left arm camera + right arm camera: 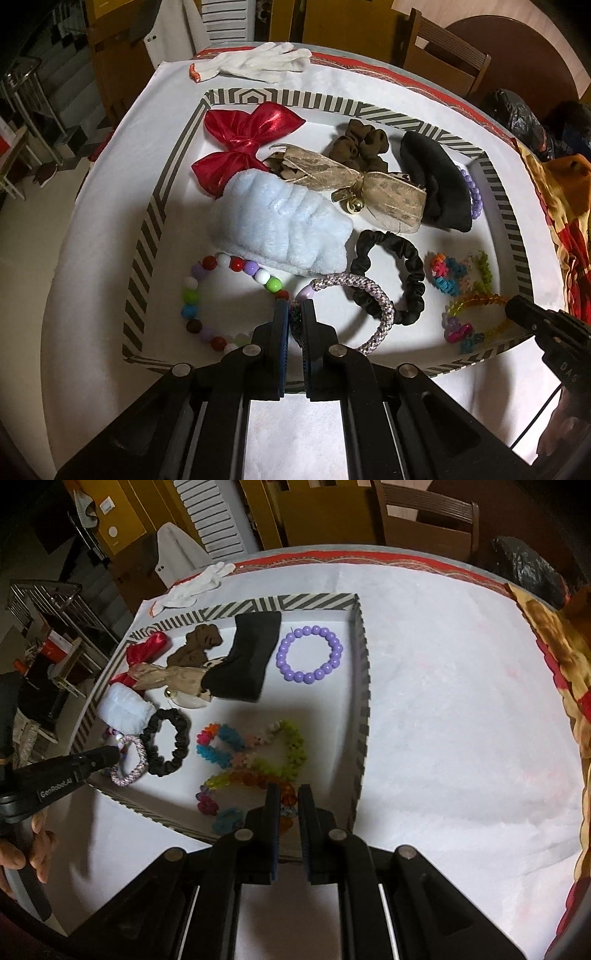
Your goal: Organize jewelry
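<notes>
A striped-rim tray [155,206] holds jewelry and hair pieces. My left gripper [294,308] is shut on the lilac braided bracelet [373,295] at the tray's near edge; the bracelet also shows in the right wrist view [135,766]. A multicoloured bead bracelet [207,291] lies just to its left. My right gripper [288,794] is shut on the translucent rainbow bead bracelet [243,780], which also shows in the left wrist view [476,321], near the tray's front right corner. A purple bead bracelet [310,653] lies at the back right.
The tray also holds a red bow [243,144], pale blue fluffy band [284,229], gold ribbon with bell [369,188], brown scrunchie [358,144], black band [439,184], black scrunchie [399,277] and a colourful loom band [255,749]. A white glove [258,62] lies behind the tray.
</notes>
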